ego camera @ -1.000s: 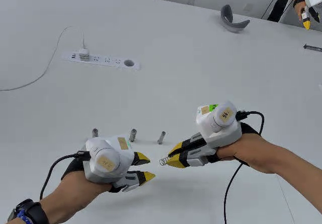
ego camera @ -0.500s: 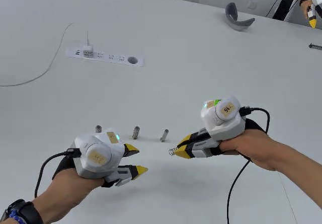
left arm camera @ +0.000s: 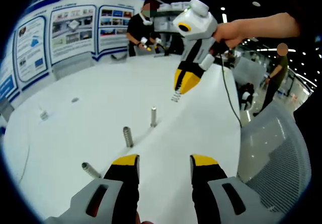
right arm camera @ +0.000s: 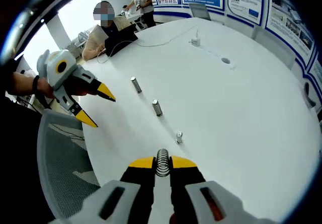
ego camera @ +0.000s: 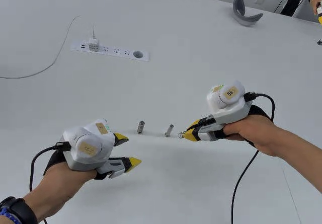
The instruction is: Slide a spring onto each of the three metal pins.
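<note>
Three short metal pins stand in a row on the white table. The two left ones wear springs point(left arm camera: 128, 136) point(left arm camera: 90, 170); in the head view one sprung pin point(ego camera: 141, 127) shows and my left gripper hides the other. The right pin point(ego camera: 169, 130) point(right arm camera: 179, 137) point(left arm camera: 153, 117) is bare. My right gripper point(ego camera: 188, 134) point(right arm camera: 162, 164) is shut on a small spring point(ego camera: 181, 134) point(right arm camera: 162, 162) point(left arm camera: 176, 96), held just right of the bare pin and slightly above it. My left gripper point(ego camera: 127, 149) point(left arm camera: 164, 163) hovers open and holds nothing, in front of the row's left end.
A white power strip point(ego camera: 108, 50) with a plugged cable lies at the back left. A grey curved object point(ego camera: 246, 12) rests at the far right. A mesh chair point(left arm camera: 282, 148) stands beside the table. People sit at the table's far end point(right arm camera: 103, 27).
My right gripper has carried the spring up and left, close to the bare pin. My left gripper has drawn back to the left, still open. The head camera has shifted.
</note>
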Demonstrator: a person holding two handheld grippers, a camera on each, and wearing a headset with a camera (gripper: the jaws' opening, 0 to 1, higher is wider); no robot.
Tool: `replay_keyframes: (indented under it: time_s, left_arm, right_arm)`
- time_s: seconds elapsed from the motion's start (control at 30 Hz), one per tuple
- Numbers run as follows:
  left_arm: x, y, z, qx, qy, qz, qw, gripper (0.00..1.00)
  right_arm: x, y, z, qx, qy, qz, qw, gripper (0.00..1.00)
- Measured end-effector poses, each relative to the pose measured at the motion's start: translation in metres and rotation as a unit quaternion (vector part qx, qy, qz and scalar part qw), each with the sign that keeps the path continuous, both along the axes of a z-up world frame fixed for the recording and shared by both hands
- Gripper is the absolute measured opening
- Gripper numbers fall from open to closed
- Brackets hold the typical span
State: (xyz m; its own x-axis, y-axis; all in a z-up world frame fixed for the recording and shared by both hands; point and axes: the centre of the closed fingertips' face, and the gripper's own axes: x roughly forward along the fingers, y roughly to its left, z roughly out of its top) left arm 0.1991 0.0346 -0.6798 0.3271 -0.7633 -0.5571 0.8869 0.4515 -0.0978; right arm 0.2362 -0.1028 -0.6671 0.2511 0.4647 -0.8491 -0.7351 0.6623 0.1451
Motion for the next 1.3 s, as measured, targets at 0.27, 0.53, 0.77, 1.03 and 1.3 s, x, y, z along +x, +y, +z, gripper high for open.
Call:
replay_keyframes:
  time_s: [0.27, 0.53, 0.77, 1.03, 1.3]
  left_arm:
    - [0.009, 0.015, 0.001, -0.004, 0.001, 0.031, 0.9995, 0.48]
    - [0.012, 0.023, 0.000, -0.005, 0.006, 0.045, 0.9990, 0.53]
    - [0.016, 0.033, 0.000, -0.007, 0.008, 0.061, 0.9981, 0.56]
    - [0.019, 0.045, -0.002, -0.005, 0.012, 0.077, 0.9969, 0.60]
    - [0.018, 0.049, 0.000, -0.012, 0.016, 0.084, 0.9963, 0.64]
  right_arm:
    - [0.009, -0.005, -0.002, -0.009, 0.002, -0.015, 0.9998, 0.12]
    - [0.015, -0.006, -0.004, -0.015, 0.003, -0.017, 0.9997, 0.12]
    - [0.021, -0.008, -0.007, -0.023, 0.006, -0.016, 0.9996, 0.12]
    - [0.028, -0.003, -0.012, -0.031, 0.010, -0.009, 0.9994, 0.12]
    - [0.034, 0.003, -0.017, -0.037, 0.016, 0.000, 0.9992, 0.12]
